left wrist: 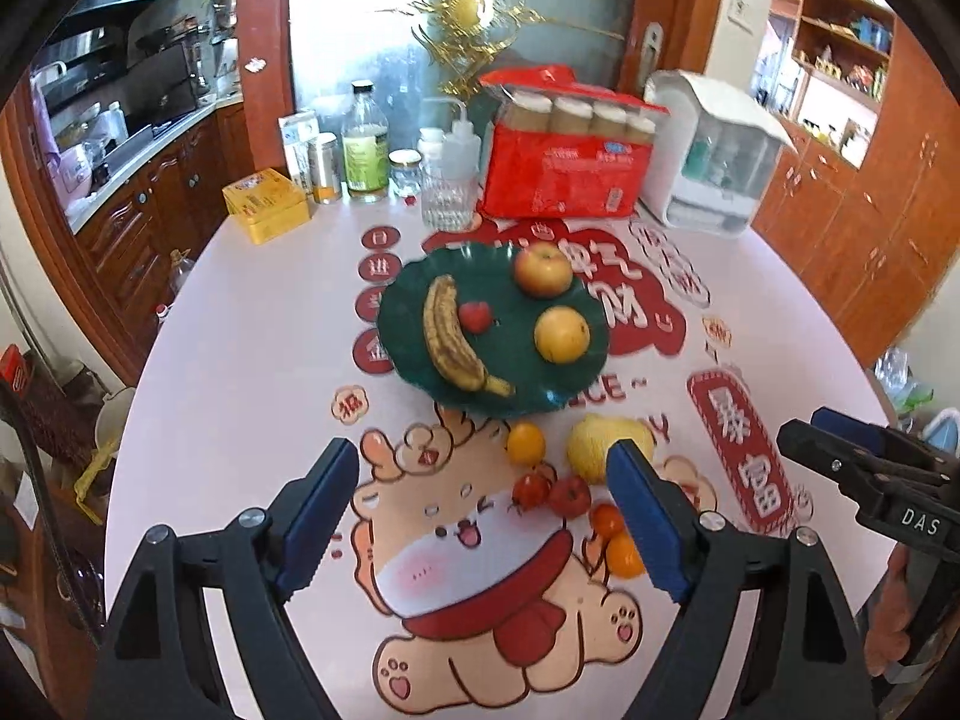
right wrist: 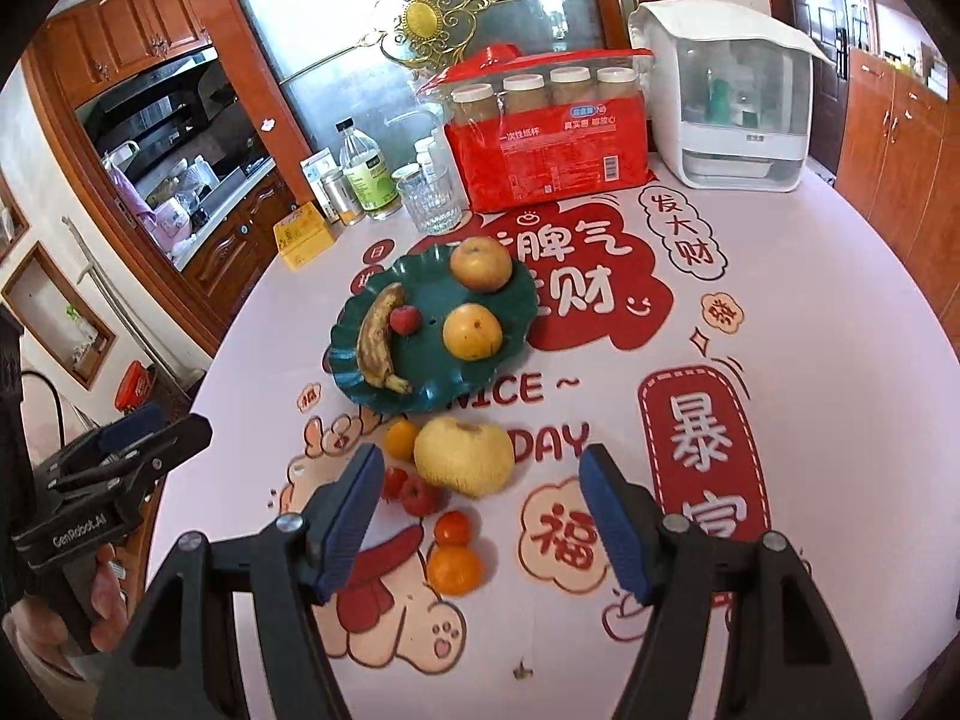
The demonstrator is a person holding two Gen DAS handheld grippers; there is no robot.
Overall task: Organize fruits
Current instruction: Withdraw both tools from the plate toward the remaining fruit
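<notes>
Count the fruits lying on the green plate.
4. On the green plate: a banana at its left, a small red fruit beside it, an apple at the far edge, and an orange nearer. None look hidden.

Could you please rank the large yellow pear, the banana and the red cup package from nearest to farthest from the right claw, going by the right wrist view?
From the right claw:
1. Large yellow pear, on the table just ahead of the open fingers.
2. Banana, on the green plate's left side.
3. Red cup package, at the table's far edge.
</notes>
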